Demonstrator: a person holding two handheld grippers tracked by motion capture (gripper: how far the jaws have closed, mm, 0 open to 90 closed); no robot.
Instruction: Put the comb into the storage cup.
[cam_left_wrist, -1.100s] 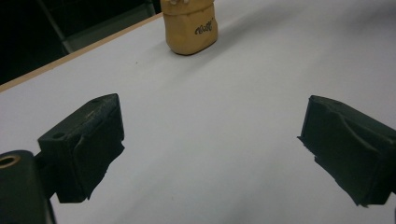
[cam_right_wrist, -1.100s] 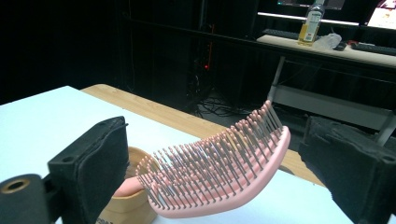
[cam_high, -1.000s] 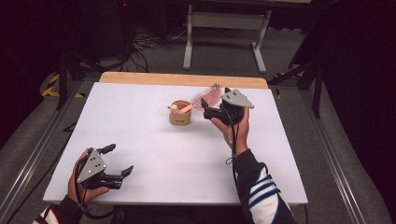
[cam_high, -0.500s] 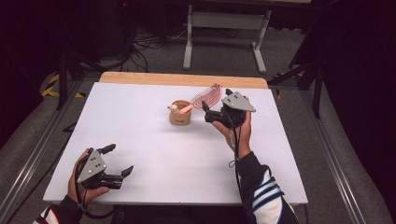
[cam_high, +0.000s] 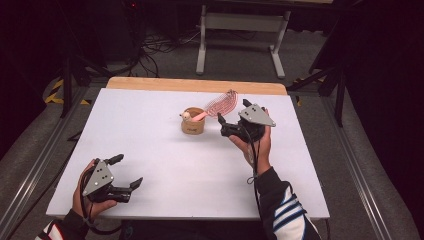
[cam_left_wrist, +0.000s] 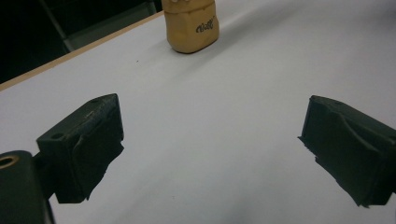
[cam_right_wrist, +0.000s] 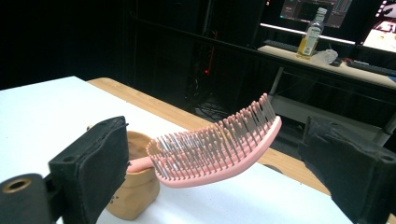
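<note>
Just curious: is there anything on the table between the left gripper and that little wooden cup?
No, just bare white table between the left gripper and the cup, as the left gripper view shows.

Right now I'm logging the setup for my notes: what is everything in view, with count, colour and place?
Hairbrush: one, pink, handle in the cup, head leaning out toward the right tongs.
Cup: one, tan, upright on the table's far middle.
Table: one, white top with a wooden far edge.
Bottle: one, clear with yellowish contents, on a far bench.
Metal stand: one, pale grey, on the floor beyond the table.
Left tongs: one, black, open, near-left corner.
Right tongs: one, black, open, beside the hairbrush.
Hands: two, holding the tongs.
</note>
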